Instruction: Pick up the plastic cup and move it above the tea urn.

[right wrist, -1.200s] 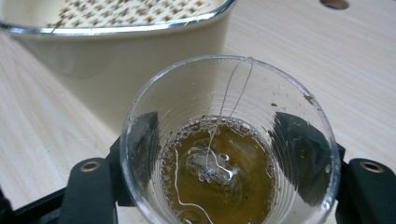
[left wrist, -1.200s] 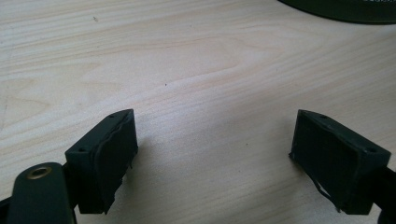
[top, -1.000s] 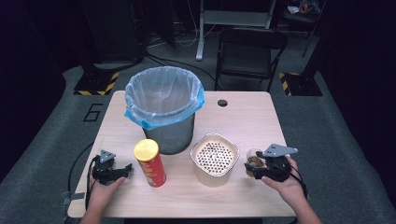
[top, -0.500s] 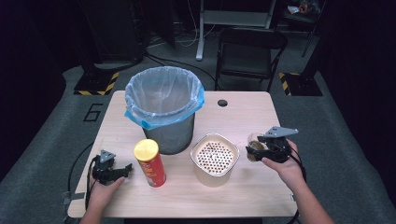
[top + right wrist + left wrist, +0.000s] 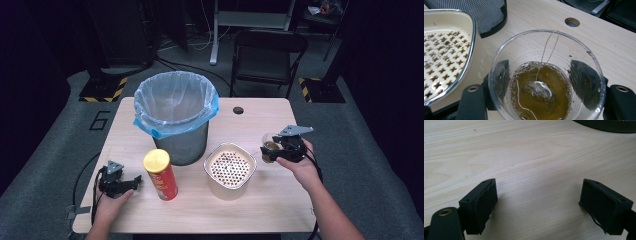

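Cup (image 5: 270, 148), clear plastic, upright, holding amber liquid, pinched by right tongs (image 5: 276, 149) just right of perforated strainer pot (image 5: 230, 169), that pot nearer than bin (image 5: 176, 117); left tongs (image 5: 131, 184) spread empty on tabletop (image 5: 260, 210).

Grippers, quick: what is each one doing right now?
Left gripper: open, holding nothing, down at the table.
Right gripper: closed on a clear cup of brownish liquid.
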`<act>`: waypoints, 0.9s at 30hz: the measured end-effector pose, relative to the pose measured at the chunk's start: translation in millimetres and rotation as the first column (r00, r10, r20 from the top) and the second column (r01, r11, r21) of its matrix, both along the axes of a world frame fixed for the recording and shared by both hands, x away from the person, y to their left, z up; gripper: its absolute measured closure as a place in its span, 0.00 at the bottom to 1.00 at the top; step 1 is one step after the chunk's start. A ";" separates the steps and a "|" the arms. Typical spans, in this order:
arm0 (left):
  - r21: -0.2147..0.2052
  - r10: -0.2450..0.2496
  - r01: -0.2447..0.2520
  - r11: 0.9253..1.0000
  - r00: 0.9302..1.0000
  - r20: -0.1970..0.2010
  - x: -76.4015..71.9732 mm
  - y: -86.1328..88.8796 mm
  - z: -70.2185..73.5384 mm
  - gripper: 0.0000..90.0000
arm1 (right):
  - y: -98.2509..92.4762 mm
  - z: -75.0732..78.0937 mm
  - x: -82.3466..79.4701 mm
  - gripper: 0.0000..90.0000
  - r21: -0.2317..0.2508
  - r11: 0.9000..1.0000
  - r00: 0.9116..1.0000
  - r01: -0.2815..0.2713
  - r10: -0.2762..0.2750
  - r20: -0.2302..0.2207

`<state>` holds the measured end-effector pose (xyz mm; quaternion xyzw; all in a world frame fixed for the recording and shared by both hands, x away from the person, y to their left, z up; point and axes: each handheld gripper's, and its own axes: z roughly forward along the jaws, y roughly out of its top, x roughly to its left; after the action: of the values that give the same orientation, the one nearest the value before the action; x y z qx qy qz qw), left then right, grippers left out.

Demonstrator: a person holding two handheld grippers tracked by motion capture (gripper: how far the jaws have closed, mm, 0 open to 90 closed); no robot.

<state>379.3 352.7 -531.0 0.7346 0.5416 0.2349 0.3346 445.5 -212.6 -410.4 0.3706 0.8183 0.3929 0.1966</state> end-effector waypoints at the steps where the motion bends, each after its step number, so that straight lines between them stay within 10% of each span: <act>1: 0.001 -0.001 0.001 1.000 1.000 0.000 0.0 0.1 0.0 0.16 | 3.2 -0.2 5.0 0.36 -0.002 1.000 1.000 -0.011 0.011 0.001; 27: 0.001 -0.001 0.001 1.000 1.000 -0.001 0.0 0.1 0.0 0.16 | 39.5 11.3 43.9 0.38 -0.052 0.975 0.969 -0.218 0.223 0.108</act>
<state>379.4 352.8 -531.0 0.7351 0.5412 0.2347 0.3341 489.4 -173.0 -399.1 0.2506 0.8496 0.4162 0.2051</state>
